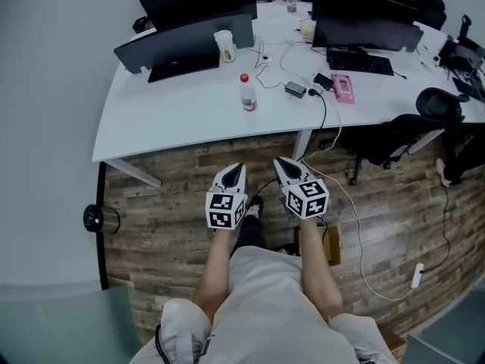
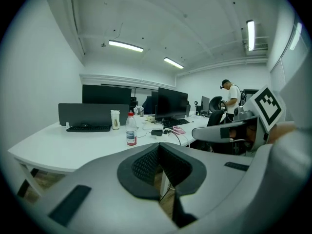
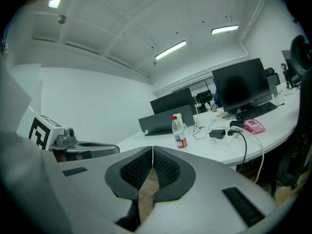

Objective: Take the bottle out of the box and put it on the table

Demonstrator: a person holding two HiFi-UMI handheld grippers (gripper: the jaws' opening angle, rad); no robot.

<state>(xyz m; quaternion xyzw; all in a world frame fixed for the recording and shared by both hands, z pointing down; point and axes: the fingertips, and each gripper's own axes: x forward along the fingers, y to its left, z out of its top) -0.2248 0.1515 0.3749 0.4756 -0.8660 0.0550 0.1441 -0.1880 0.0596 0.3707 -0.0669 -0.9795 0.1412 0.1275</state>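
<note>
A clear bottle (image 1: 248, 93) with a red cap and a red label stands upright on the white table (image 1: 189, 112); it also shows as the bottle (image 2: 130, 129) in the left gripper view and the bottle (image 3: 179, 132) in the right gripper view. My left gripper (image 1: 239, 167) and right gripper (image 1: 279, 161) hang side by side over the wooden floor, short of the table's front edge. Both point toward the table. Each is shut with nothing between its jaws (image 2: 157, 146) (image 3: 152, 149). A cardboard box (image 1: 327, 245) lies on the floor behind my right arm, mostly hidden.
On the table stand monitors (image 1: 198, 6), keyboards (image 1: 184, 64), a cup (image 1: 224, 45), a black adapter (image 1: 295, 89) with cables and a pink thing (image 1: 343, 88). Office chairs (image 1: 413, 123) stand at the right. A white cable (image 1: 356, 233) and a round black thing (image 1: 98, 218) lie on the floor. A person (image 2: 231, 99) stands far back.
</note>
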